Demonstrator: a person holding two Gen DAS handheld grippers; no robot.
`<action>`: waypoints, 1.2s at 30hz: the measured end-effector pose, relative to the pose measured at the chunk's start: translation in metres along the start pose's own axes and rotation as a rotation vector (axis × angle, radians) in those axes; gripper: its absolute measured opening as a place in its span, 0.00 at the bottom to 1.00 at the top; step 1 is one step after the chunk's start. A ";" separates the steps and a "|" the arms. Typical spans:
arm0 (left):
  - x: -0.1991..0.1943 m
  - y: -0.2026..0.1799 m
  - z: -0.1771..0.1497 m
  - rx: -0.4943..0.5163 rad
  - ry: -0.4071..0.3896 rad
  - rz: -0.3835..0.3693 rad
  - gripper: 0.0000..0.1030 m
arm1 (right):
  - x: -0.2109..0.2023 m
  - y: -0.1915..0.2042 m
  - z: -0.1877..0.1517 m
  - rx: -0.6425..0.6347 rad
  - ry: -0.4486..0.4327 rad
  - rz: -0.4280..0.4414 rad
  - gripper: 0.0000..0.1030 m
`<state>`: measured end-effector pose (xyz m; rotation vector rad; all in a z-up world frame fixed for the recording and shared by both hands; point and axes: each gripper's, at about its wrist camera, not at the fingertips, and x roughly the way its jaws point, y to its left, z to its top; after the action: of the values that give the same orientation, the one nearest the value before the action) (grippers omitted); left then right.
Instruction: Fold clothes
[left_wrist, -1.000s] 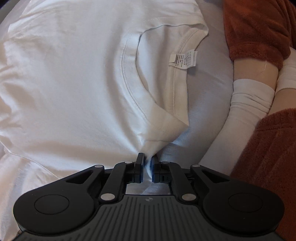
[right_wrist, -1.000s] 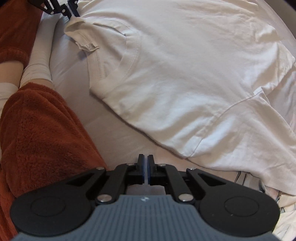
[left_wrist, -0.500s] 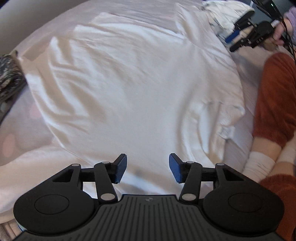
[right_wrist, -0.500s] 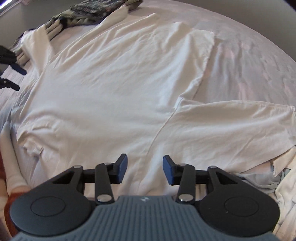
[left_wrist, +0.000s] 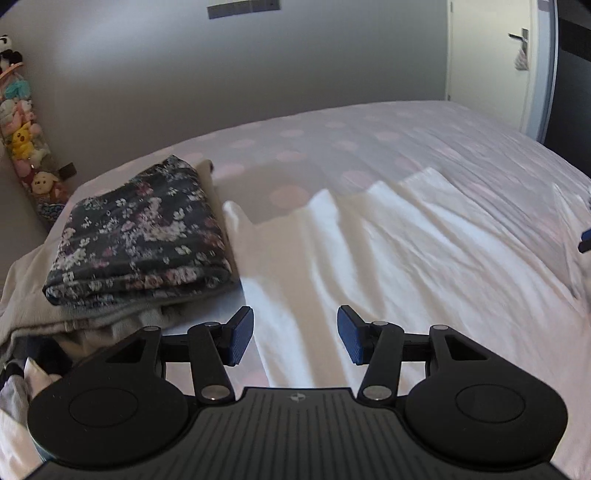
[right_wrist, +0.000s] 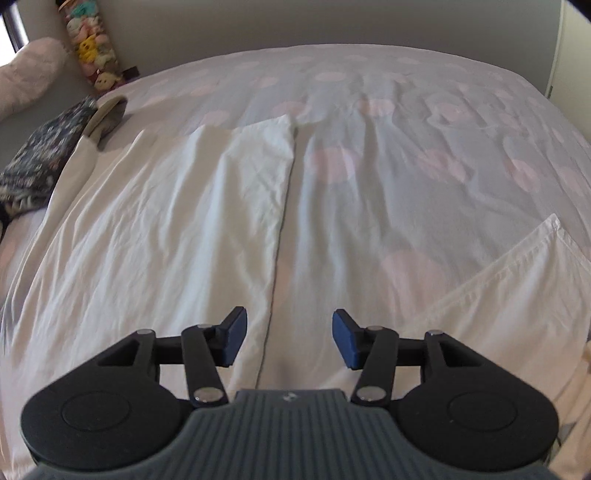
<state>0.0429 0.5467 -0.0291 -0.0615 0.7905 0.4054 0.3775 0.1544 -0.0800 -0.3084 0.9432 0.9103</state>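
A white T-shirt (left_wrist: 406, 251) lies spread and wrinkled on the bed; it also shows in the right wrist view (right_wrist: 166, 229), with its right side edge running down the middle and a sleeve (right_wrist: 517, 280) at the right. My left gripper (left_wrist: 295, 339) is open and empty, low over the shirt's left part. My right gripper (right_wrist: 286, 338) is open and empty, over the shirt's right side edge.
A folded dark floral garment (left_wrist: 136, 236) sits on a stack of folded clothes at the left; it also shows in the right wrist view (right_wrist: 40, 162). The bed (right_wrist: 424, 129) has a pale cover with pink dots. Plush toys (left_wrist: 22, 140) hang by the wall. A door (left_wrist: 491, 62) stands at the far right.
Both grippers opened, the left letting go of the shirt's collar area. Both views lifted from the collar end toward the shirt's body and the far side of the bed.
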 end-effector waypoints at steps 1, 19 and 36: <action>0.015 0.007 0.008 -0.019 -0.005 0.013 0.47 | 0.011 -0.005 0.012 0.027 -0.012 0.001 0.53; 0.169 0.039 0.060 -0.030 -0.083 0.141 0.30 | 0.162 -0.028 0.139 0.227 -0.150 0.017 0.53; 0.179 0.037 0.062 -0.015 -0.061 0.207 0.03 | 0.213 -0.031 0.174 0.423 -0.197 0.169 0.47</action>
<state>0.1843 0.6530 -0.1072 0.0190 0.7364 0.6062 0.5559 0.3521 -0.1557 0.2211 0.9617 0.8524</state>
